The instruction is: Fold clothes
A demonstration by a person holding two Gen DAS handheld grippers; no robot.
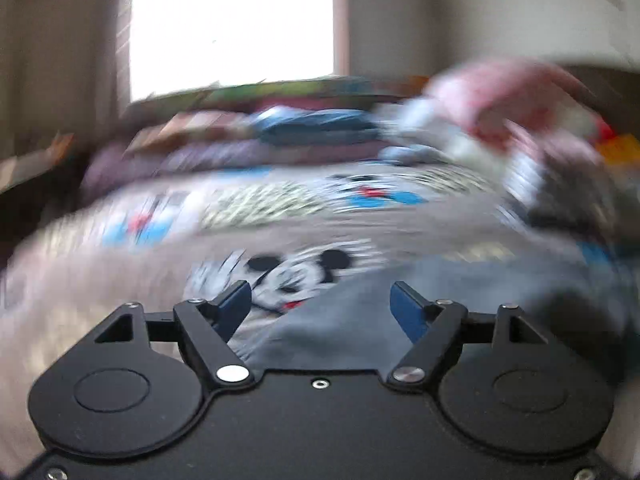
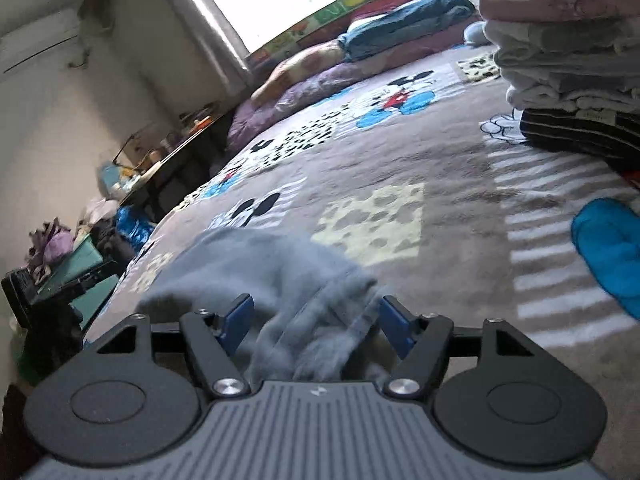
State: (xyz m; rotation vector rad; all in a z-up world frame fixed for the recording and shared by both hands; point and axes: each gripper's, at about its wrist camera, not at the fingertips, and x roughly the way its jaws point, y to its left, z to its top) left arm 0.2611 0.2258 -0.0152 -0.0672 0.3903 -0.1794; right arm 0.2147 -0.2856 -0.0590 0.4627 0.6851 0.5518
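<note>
A grey garment (image 2: 256, 264) lies crumpled on the cartoon-print bedspread (image 2: 400, 152). In the right wrist view its bunched end runs between the blue fingers of my right gripper (image 2: 316, 320), whose jaws stand wide apart and do not pinch the cloth. The left wrist view is blurred by motion. There the same grey garment (image 1: 360, 312) spreads under and ahead of my left gripper (image 1: 320, 304), which is open with its fingers apart above the fabric.
A stack of folded clothes (image 2: 568, 52) sits at the far right of the bed, with a blue item (image 2: 612, 248) nearer. Pillows and a blue blanket (image 2: 404, 24) line the headboard under the window. A cluttered side table (image 2: 160, 160) and boxes stand left of the bed.
</note>
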